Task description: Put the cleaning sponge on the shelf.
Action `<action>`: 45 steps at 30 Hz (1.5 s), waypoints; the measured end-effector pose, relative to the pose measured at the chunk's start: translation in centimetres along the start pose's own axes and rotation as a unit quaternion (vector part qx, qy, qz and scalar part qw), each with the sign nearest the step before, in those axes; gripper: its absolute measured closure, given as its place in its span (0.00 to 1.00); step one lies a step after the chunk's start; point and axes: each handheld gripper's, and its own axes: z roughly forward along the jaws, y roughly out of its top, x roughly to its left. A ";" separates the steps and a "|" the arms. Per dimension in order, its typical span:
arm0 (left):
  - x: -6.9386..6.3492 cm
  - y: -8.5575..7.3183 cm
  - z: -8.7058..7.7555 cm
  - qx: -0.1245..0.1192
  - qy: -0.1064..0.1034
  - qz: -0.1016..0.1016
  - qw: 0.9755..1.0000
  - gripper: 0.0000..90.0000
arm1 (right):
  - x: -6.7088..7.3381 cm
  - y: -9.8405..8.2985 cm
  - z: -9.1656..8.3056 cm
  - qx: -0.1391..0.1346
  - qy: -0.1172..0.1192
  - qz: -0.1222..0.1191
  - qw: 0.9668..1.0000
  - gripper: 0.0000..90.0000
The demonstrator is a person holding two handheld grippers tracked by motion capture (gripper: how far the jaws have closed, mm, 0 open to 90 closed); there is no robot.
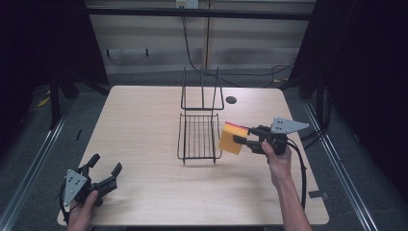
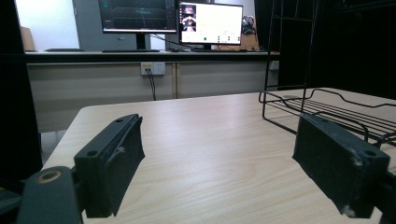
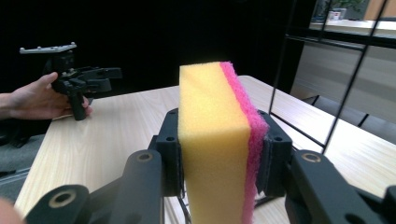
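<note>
A person is sitting at a light wooden table [image 1: 144, 125] and is holding one gripper in each hand. In the high view, just the forearms and hands are showing; the rest of the person is cut off at the bottom edge.

The right gripper [image 1: 242, 136] is squeezing a sponge [image 1: 232, 138] between its jaws. The sponge is yellow with a thin pink layer on one side. It is being held up in the air, above the table, just beside the right edge of a black wire rack [image 1: 198, 137]. From above I cannot tell if the sponge is touching the rack. In the right gripper view the sponge [image 3: 217, 140] is standing tall between the two jaws, and its bottom is cut off by the picture edge. The jaw pads are mostly hidden behind it.

The left gripper [image 1: 105, 169] is sitting low at the near left corner of the table, well apart from the rack. Its jaws are spread wide with nothing between them. In the left gripper view the rack [image 2: 327, 109] is showing at the right, and its far end is cut off. Two screens [image 2: 173, 18] are glowing on a desk far behind, too small to read.

In the right gripper view, the left hand [image 3: 35, 100] and the left gripper [image 3: 109, 74] are showing far off against a dark wall.
</note>
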 end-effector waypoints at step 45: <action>0.0 0.0 0.0 0.000 -0.001 0.000 1.000 0.17 | -0.9 -0.3 8.4 0.022 0.089 0.021 0.996 0.67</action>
